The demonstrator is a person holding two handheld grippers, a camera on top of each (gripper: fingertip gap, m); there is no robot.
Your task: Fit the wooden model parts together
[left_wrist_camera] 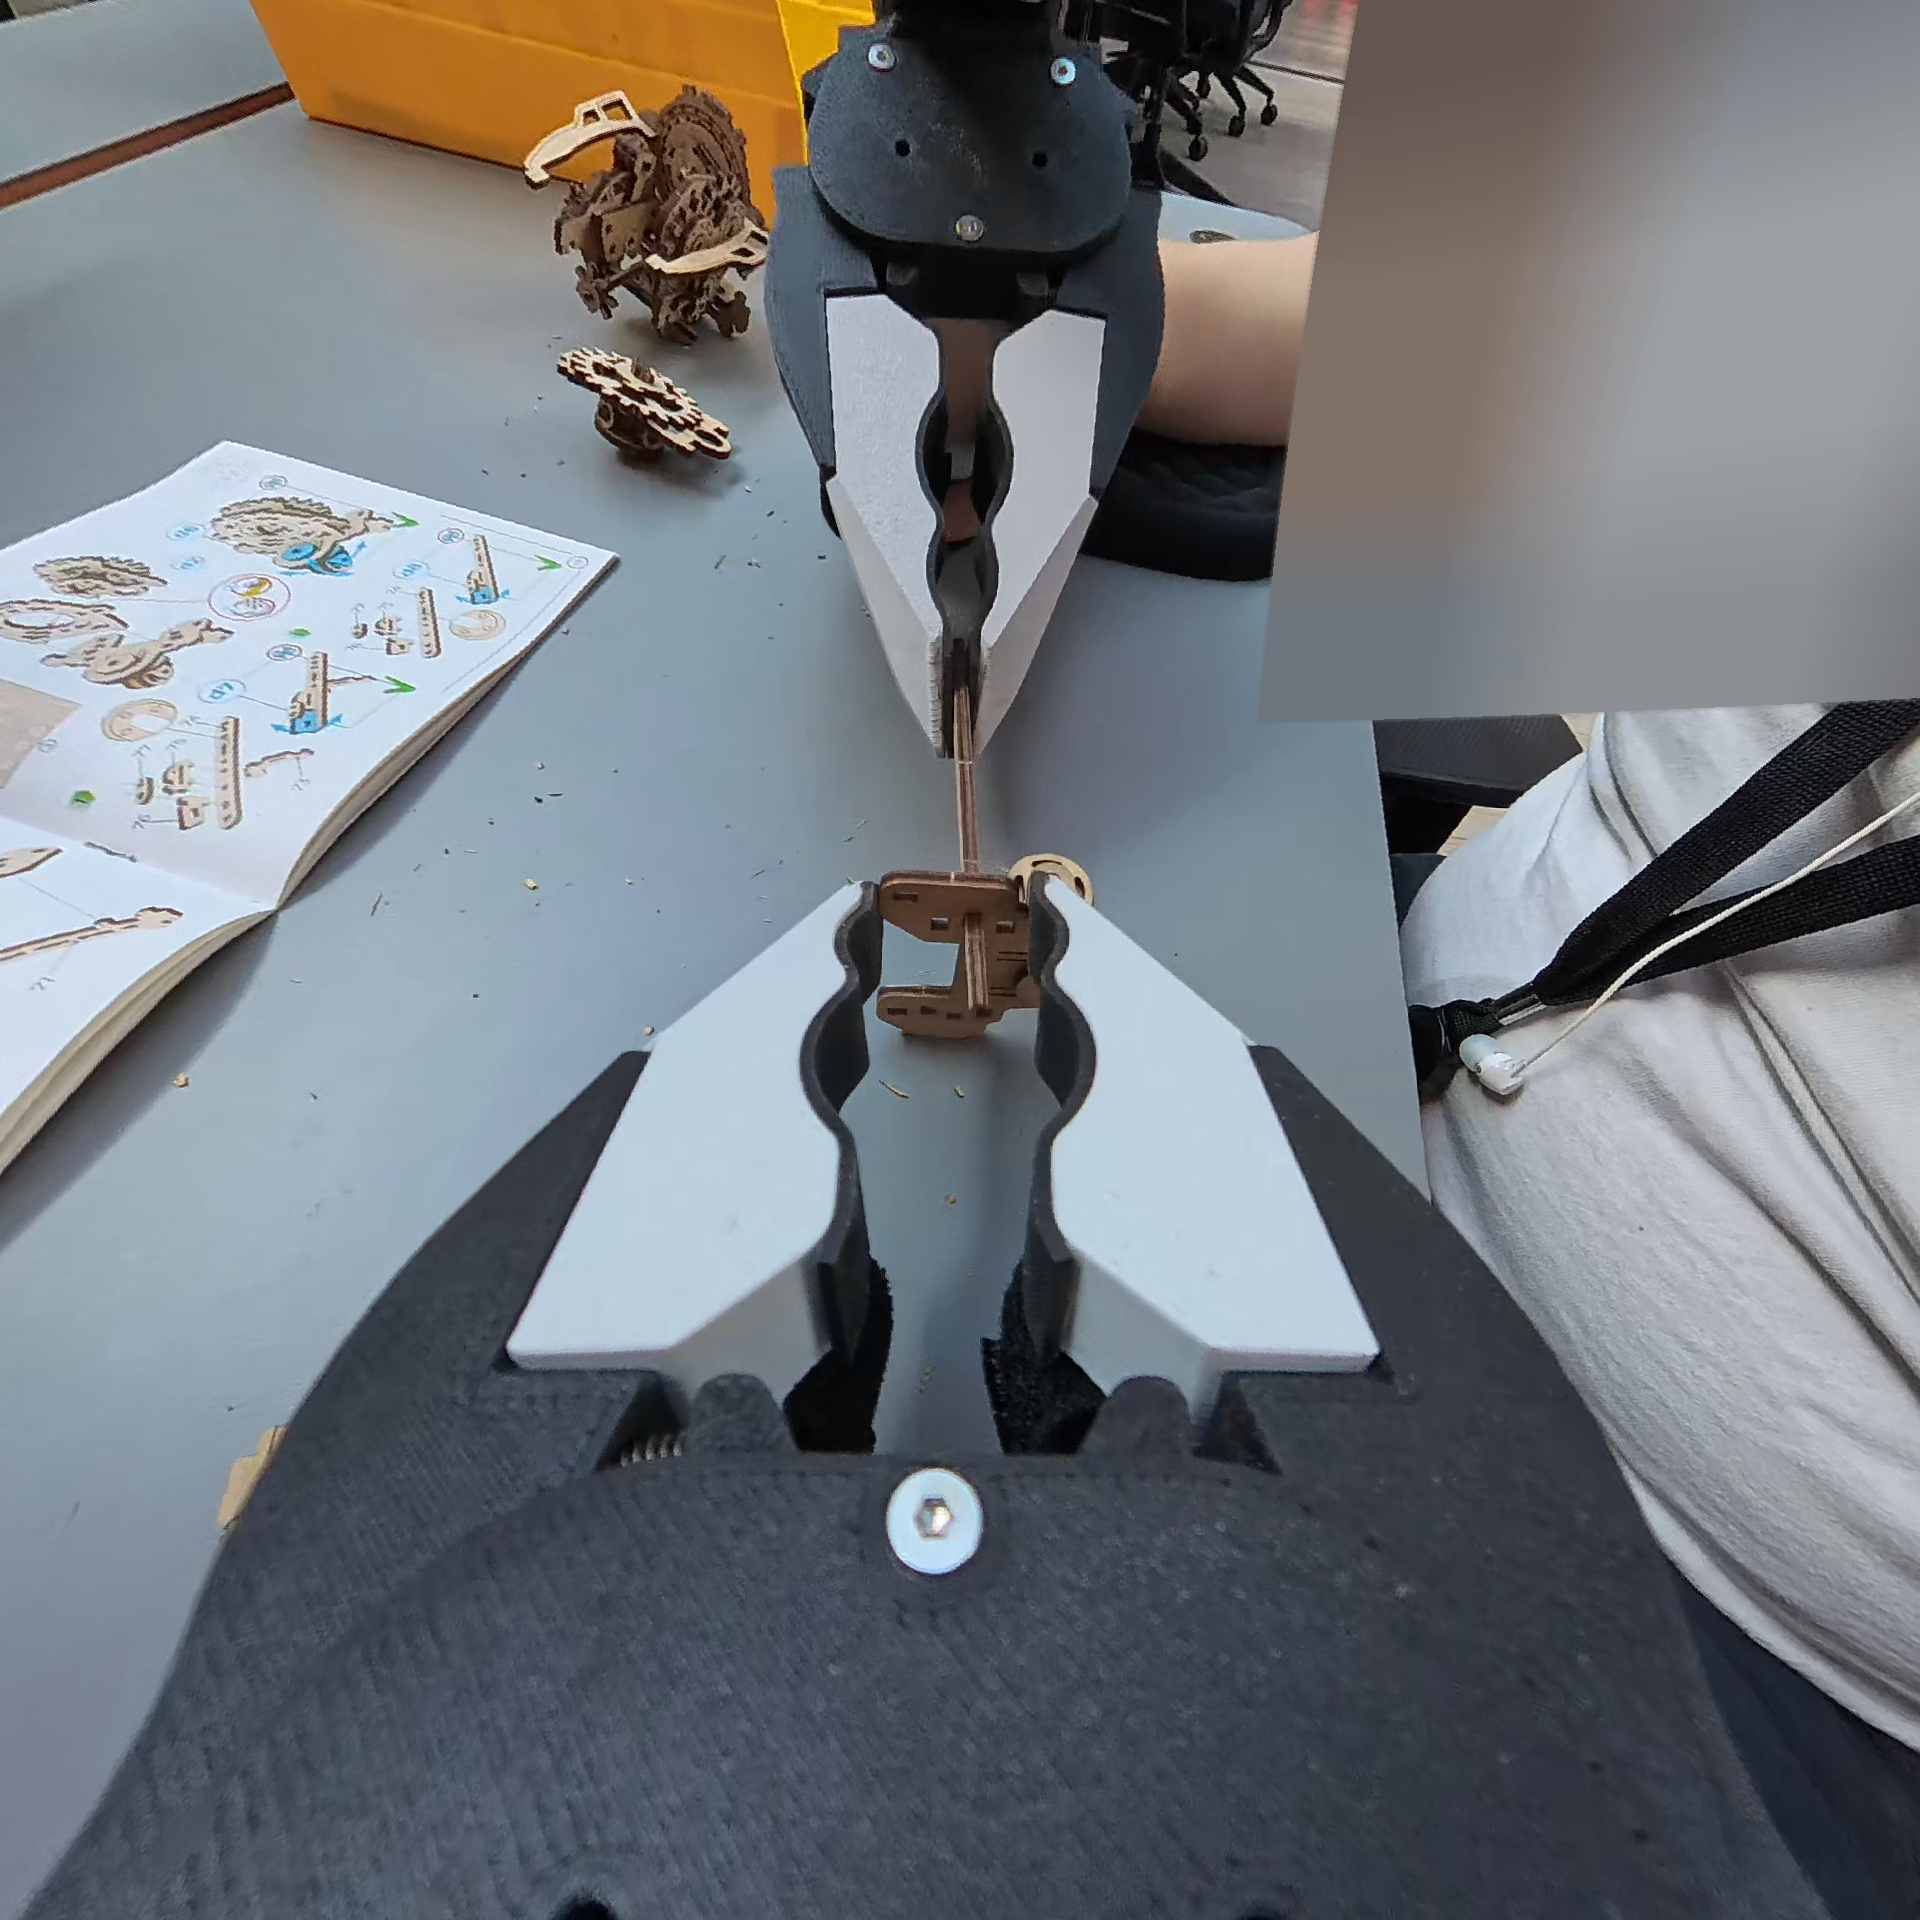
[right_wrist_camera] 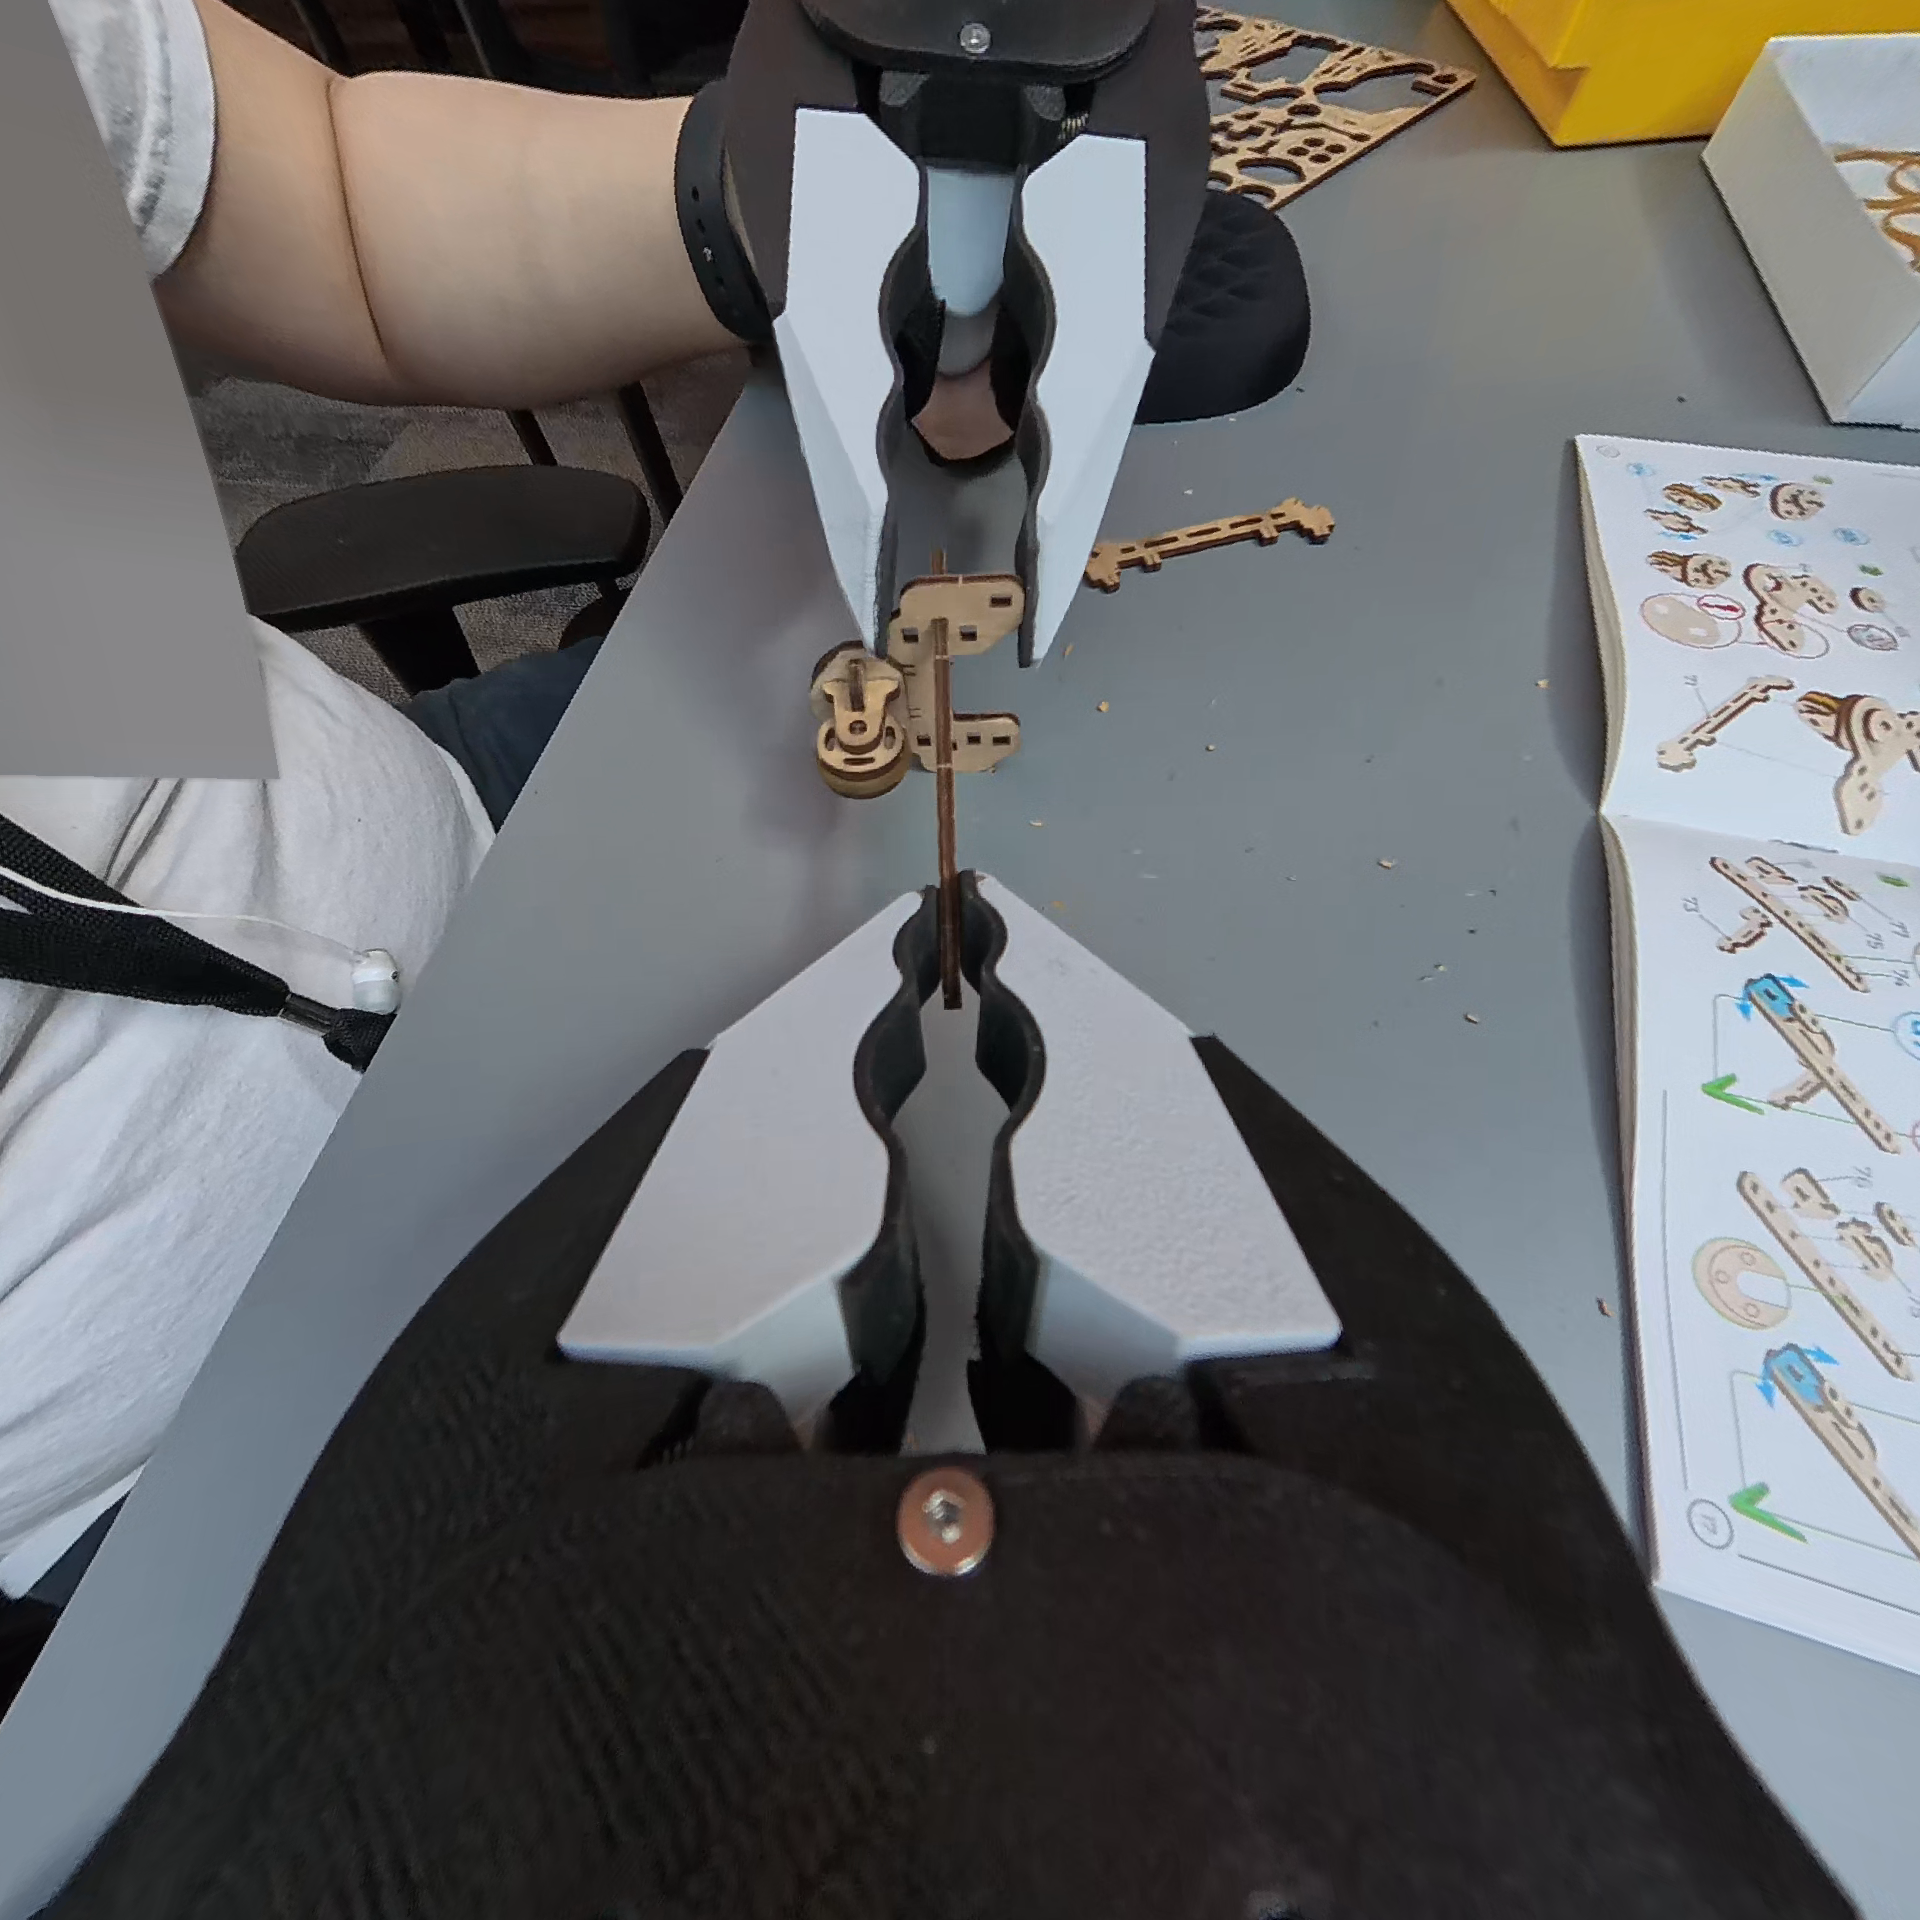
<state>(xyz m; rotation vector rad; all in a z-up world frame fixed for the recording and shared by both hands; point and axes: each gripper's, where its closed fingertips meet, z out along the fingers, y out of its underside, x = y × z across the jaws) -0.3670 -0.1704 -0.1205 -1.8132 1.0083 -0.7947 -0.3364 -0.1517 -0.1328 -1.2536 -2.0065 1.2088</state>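
My left gripper (left_wrist_camera: 951, 904) is shut on a small C-shaped wooden bracket (left_wrist_camera: 940, 920) and holds it just above the grey table. A small round wheel part (left_wrist_camera: 1055, 873) hangs on the bracket's side. My right gripper (left_wrist_camera: 961, 717) faces it, shut on a thin wooden strip (left_wrist_camera: 966, 810) seen edge-on. The strip's far end sits in the bracket's middle slot. In the right wrist view, my right gripper (right_wrist_camera: 948, 894) pinches the strip (right_wrist_camera: 945, 810). The strip runs up into the bracket (right_wrist_camera: 966, 608), which sits between the left gripper's fingertips (right_wrist_camera: 951, 634), with the wheel part (right_wrist_camera: 860, 727) beside it.
An open instruction booklet (left_wrist_camera: 260, 665) (right_wrist_camera: 1766, 935) lies on the table. A built gear model (left_wrist_camera: 665, 208) and a smaller gear piece (left_wrist_camera: 644, 405) stand before a yellow bin (left_wrist_camera: 499, 73). A loose notched strip (right_wrist_camera: 1216, 540), a punched-out wooden sheet (right_wrist_camera: 1320, 94) and a white box (right_wrist_camera: 1829, 229) lie beyond. A person sits at the table edge. There is about 5 cm between the tips of the two grippers.
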